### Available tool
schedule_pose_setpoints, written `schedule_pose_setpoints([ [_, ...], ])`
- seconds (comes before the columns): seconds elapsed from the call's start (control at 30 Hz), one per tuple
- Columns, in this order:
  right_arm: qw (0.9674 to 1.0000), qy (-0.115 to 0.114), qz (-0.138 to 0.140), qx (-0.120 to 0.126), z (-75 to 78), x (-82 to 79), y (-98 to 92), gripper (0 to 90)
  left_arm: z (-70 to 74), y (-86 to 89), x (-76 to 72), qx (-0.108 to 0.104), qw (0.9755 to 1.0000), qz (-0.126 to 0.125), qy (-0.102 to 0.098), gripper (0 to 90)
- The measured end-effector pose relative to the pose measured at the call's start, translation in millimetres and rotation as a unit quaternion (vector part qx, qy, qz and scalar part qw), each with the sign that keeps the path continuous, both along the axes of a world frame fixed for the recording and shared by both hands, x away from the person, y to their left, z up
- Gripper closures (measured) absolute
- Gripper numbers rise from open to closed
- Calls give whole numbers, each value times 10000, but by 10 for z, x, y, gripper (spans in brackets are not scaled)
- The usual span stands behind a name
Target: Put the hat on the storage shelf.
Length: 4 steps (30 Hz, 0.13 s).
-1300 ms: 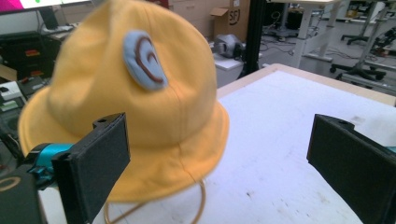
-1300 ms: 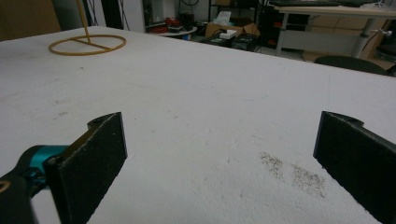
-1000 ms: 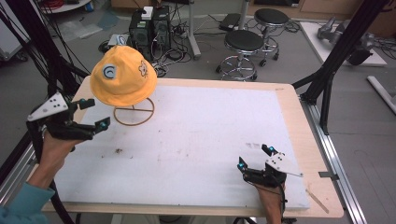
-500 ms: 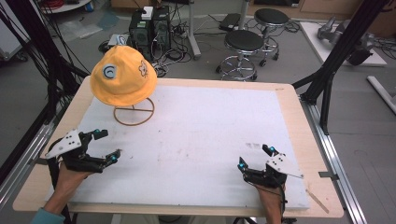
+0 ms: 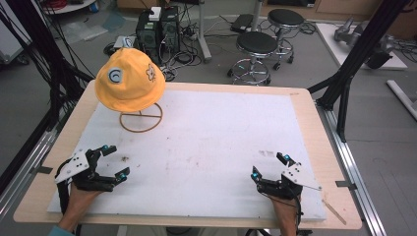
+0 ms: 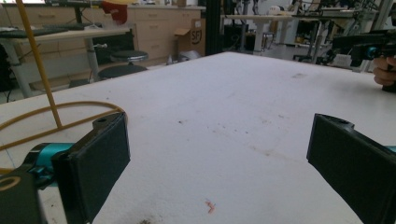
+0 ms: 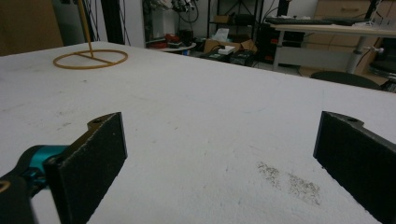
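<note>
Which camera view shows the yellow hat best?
The high view: the yellow hat appears whole there, sitting on its wire stand at the far left of the white board. The left gripper view shows the stand's rod and ring, not the hat's crown. The right gripper view shows the ring base and rod.

Yellow-orange hat (image 5: 129,81) in the upper left of the high view, a grey-blue round patch with a white swirl on its crown and a pale flower patch beside it. Its wire stand (image 5: 141,118) is mustard yellow. White table mat (image 5: 216,132), flecked with brown smudges, on a light wood table (image 5: 314,128). Left gripper (image 5: 109,162) at lower left: black with teal tips and a grey plate. Right gripper (image 5: 271,165) at lower right: the same colours.
</note>
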State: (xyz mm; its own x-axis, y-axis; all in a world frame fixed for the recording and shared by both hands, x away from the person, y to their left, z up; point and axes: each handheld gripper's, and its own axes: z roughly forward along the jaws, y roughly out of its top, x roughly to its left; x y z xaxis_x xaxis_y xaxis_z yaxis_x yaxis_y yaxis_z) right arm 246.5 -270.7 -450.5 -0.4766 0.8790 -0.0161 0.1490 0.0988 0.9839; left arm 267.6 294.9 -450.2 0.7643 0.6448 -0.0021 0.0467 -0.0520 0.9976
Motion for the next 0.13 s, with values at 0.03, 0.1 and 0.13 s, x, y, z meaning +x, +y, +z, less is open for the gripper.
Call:
schedule_pose_setpoints([
  [0.03, 10000, -7, -6, -7, 0, 0, 0, 14, -12, -6, -4, 40, 10000, 40, 15, 64],
  [0.1, 10000, -16, 1, 6, -1, 1, -4, 14, -9, -17, -16, -8, 10000, 88, -46, 64],
  [0.13, 10000, -16, 2, 25, -1, 0, -5, 14, -13, -24, -12, -32, 10000, 86, -8, 64],
])
